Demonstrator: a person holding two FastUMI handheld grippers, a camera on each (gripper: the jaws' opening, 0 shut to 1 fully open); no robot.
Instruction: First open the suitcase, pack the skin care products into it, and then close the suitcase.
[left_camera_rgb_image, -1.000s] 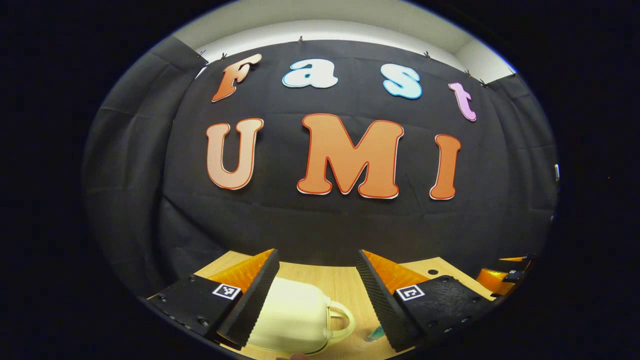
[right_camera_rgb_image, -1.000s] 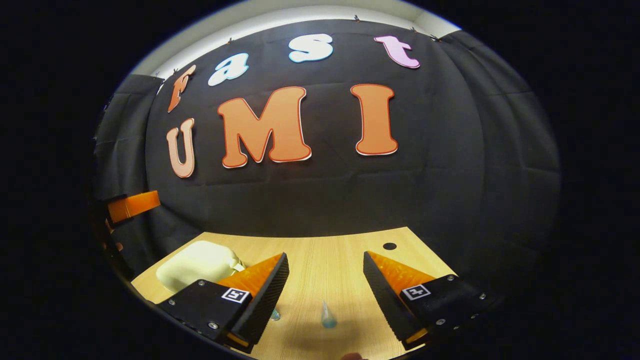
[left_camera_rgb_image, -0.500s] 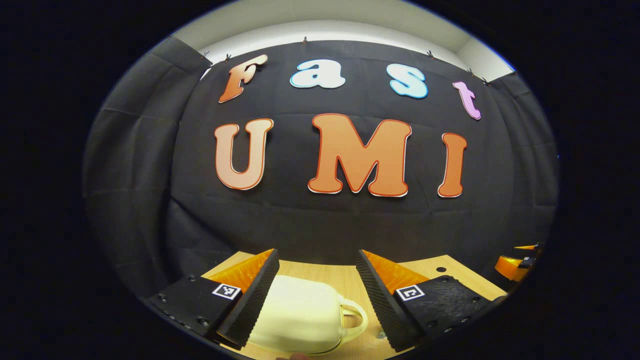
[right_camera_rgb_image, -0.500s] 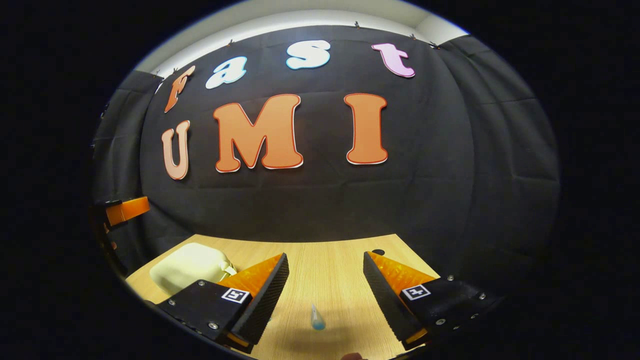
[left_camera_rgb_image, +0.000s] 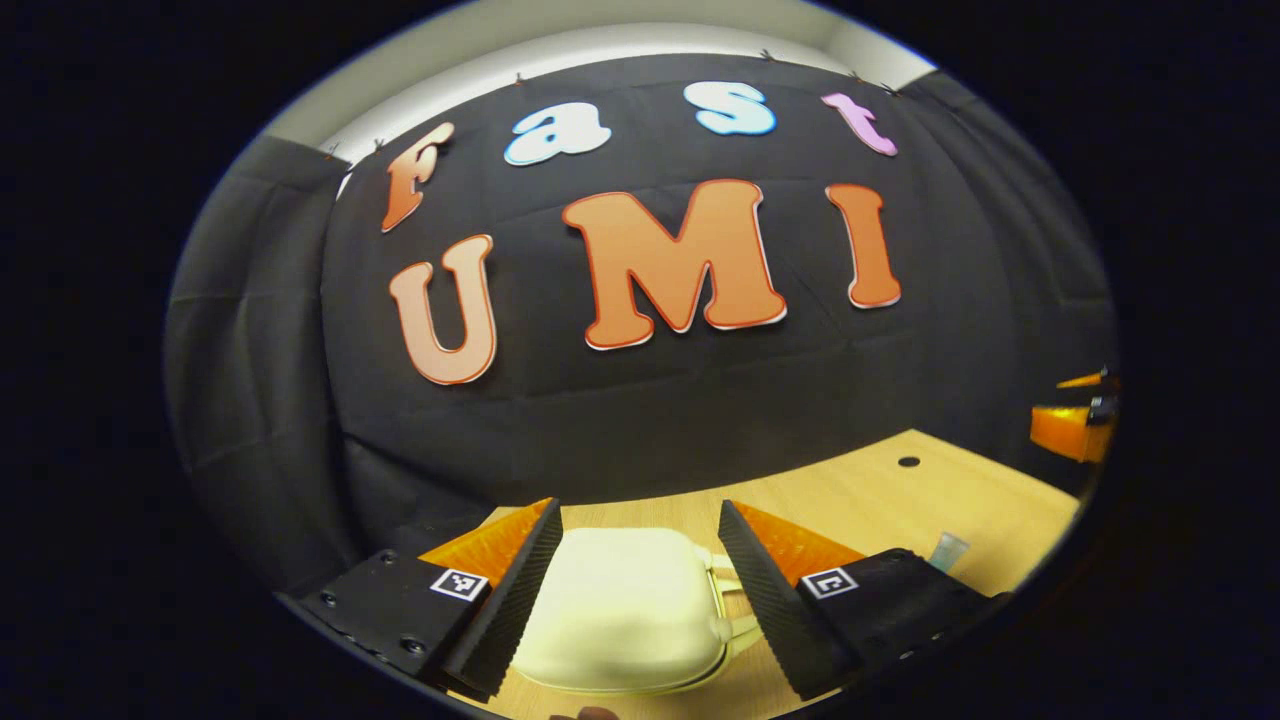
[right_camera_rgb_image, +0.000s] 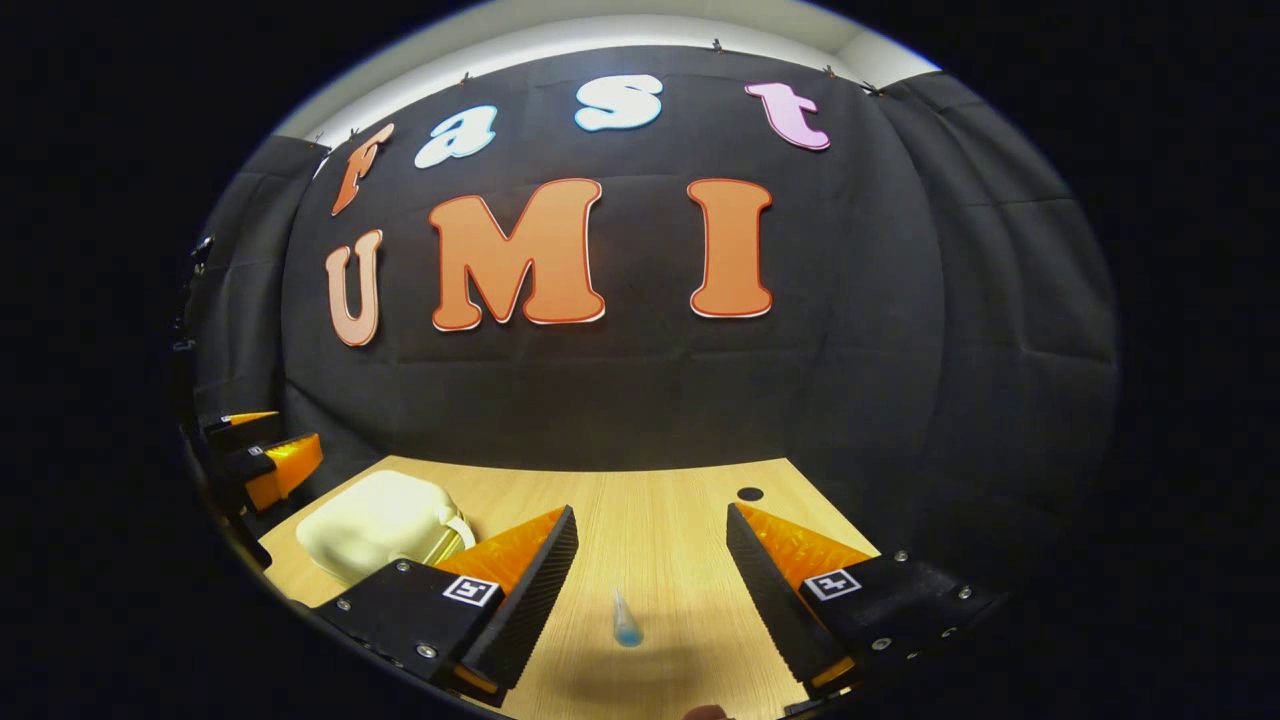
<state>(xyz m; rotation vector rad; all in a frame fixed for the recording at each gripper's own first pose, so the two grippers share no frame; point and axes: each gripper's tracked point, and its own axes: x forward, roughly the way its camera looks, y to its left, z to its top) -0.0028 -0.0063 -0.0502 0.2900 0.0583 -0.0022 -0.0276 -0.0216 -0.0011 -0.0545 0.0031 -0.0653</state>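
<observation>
Cream suitcase (left_camera_rgb_image: 625, 615), closed, lies on the wooden tabletop (left_camera_rgb_image: 880, 495) between the spread fingers of the left tool (left_camera_rgb_image: 640, 530), untouched, its handle toward 3 o'clock. A small blue-tipped skin care tube (right_camera_rgb_image: 626, 620) lies between the spread fingers of the right tool (right_camera_rgb_image: 650, 535). No brand or label writing is legible on either.

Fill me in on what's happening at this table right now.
A person holds a gripper in each hand over a wooden table. The left gripper is open, its fingers either side of a small cream suitcase that is closed. The right gripper is open above a small blue tube lying on the table. Nothing is gripped or packed yet.
</observation>
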